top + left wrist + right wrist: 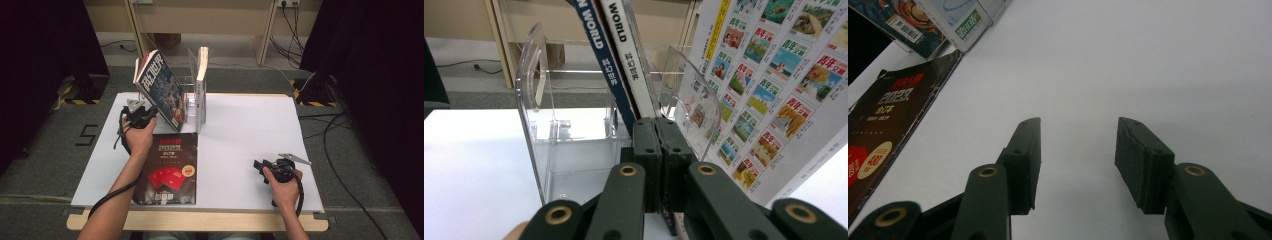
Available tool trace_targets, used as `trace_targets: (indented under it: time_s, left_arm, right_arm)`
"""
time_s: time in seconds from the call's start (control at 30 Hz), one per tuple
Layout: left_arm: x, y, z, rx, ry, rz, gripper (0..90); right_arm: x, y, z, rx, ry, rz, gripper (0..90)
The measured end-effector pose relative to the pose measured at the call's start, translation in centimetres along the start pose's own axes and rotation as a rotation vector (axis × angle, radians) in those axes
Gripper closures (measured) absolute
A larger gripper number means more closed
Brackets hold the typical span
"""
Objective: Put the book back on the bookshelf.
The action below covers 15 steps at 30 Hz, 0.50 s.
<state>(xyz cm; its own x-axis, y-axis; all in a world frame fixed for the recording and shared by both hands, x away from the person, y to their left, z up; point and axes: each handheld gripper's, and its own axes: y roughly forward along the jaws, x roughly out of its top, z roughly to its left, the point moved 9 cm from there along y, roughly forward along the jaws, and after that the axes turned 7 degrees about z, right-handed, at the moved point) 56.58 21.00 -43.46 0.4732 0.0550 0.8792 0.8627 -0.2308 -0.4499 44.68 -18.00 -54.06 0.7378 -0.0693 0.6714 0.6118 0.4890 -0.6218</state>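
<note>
White tabletop [240,145] is giving you much free room on your right side, while a black magazine [170,170] is lying flat near the front edge. Your left gripper [657,150] is pinching the leaning magazine [161,90] in the clear rack [536,115], just beside a white book [201,85]. Your right gripper [1078,160] is resting with jaws apart and empty, well apart from the rack.

The left gripper [656,150] is pressing its black jaws fully together, forearm stretching ahead; the right gripper [1075,160] is holding its jaws parted, wrist resting low.
</note>
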Motion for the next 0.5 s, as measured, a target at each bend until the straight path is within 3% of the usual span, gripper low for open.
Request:
trace_targets:
  time_s: [0.33, 0.5]
  left_arm:
    - [0.4, -0.6, 0.4, -0.008, -0.026, -0.027, 81.4]
    - [1.0, -1.3, 0.8, -0.010, -0.079, -0.066, 65.7]
  right_arm:
    - [0.0, 0.0, 0.0, 0.004, 0.006, 0.002, 54.3]
    - [0.1, -0.1, -0.1, -0.001, 0.001, -0.003, 54.1]
